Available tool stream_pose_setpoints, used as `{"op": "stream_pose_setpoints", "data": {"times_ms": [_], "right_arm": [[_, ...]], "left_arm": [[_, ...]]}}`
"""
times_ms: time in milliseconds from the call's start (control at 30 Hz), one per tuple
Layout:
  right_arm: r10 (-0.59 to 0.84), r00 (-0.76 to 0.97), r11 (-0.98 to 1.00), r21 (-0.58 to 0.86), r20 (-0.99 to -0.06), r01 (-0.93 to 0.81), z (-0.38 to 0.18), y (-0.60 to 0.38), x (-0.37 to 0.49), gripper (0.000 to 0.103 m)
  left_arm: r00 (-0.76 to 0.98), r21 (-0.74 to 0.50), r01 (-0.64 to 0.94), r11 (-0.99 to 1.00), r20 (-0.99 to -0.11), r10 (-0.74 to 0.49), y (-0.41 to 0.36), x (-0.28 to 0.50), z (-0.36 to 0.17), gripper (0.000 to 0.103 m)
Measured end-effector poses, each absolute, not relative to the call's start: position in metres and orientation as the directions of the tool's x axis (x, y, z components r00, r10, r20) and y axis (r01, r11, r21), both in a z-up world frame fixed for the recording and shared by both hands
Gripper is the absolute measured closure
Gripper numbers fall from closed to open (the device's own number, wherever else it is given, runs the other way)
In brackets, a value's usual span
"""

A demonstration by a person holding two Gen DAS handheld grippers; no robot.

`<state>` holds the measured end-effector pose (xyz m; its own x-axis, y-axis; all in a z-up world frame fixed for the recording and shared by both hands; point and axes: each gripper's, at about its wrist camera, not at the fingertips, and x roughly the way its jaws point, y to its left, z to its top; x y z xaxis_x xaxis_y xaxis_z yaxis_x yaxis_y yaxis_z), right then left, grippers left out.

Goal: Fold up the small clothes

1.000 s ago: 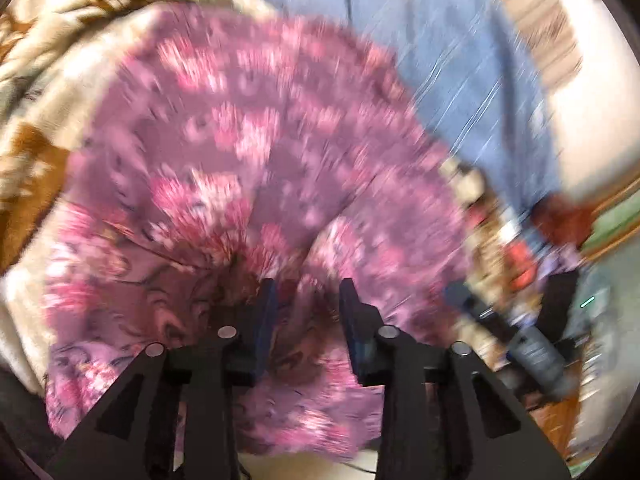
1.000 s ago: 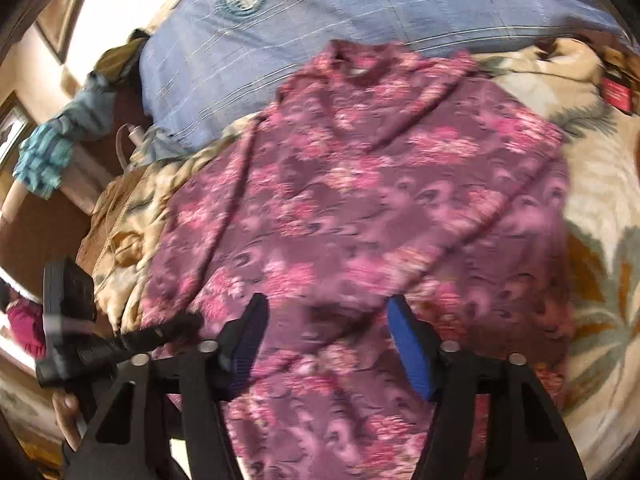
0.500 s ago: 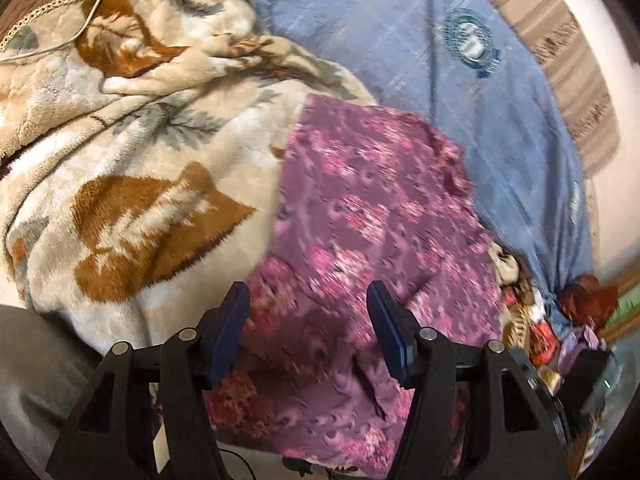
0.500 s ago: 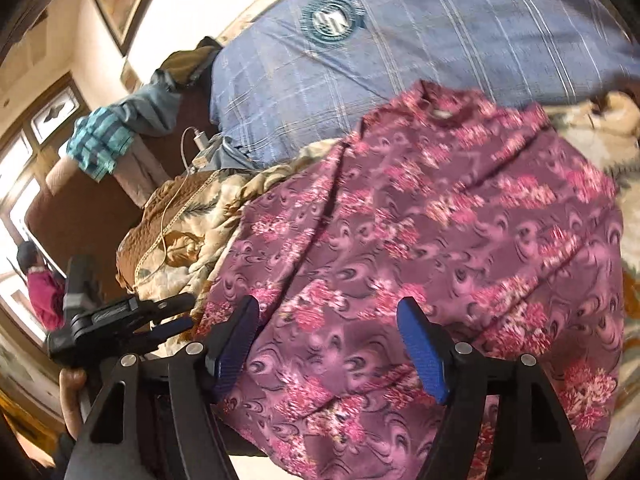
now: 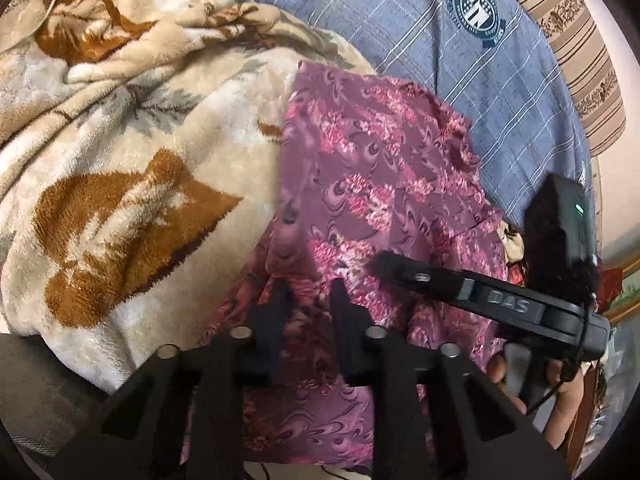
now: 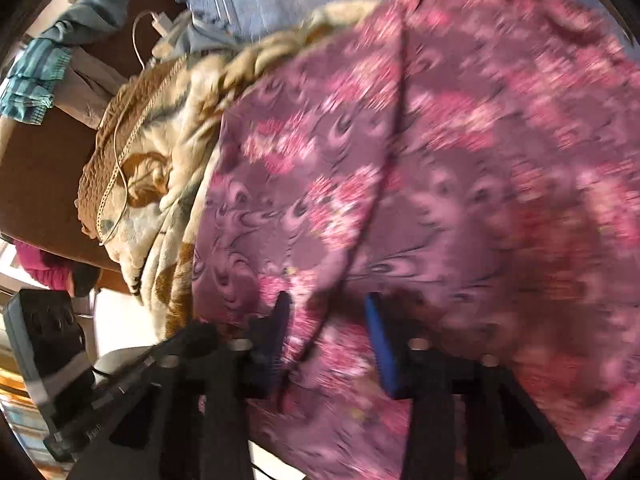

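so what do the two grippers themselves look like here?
Left gripper: matte black angular frame with silver pins and dark fingers. Right gripper: same black frame, blue pads. From the left wrist view, its body carries "DAS" lettering, a black box with a green light and a thin black cable.

Purple top w/ pink floral print, cream blanket w/ brown leaves, blue checked sheet.

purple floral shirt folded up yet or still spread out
Spread out: the purple floral fabric shirt lies mostly flat and open across the beige fleece blanket, no neat folded stack visible.
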<state>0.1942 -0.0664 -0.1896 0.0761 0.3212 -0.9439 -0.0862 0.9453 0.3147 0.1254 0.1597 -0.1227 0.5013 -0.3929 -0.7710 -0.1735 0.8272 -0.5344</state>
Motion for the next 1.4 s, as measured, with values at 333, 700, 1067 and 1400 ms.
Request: {"op": "stream_pose_setpoints", "data": {"times_ms": [333,700,1067,1400], "right_arm": [[0.397,0.164,0.917,0.381,-0.903,-0.122,-0.144,-0.058,0.207,0.101],[0.533,0.236,0.841,0.54,-0.813,-0.039,-0.032,-0.183,0.184,0.099],[0.324,0.209,0.904,0.367,-0.923,0.218,-0.151,-0.312,0.13,0.095],[0.318,0.217,0.919,0.357,-0.923,0.17,-0.131,-0.318,0.117,0.078]], "left_arm": [[0.607,-0.706,-0.063,0.705,-0.588,-0.535,0.174,0.112,-0.097,0.1],[0.395,-0.772,0.27,0.575,-0.456,-0.798,0.03,0.108,-0.031,0.1],[0.293,-0.615,0.396,0.682,-0.619,-0.729,-0.059,0.099,-0.111,0.097],[0.472,-0.508,0.292,0.81,-0.66,-0.584,0.012,0.14,-0.054,0.043]]}}
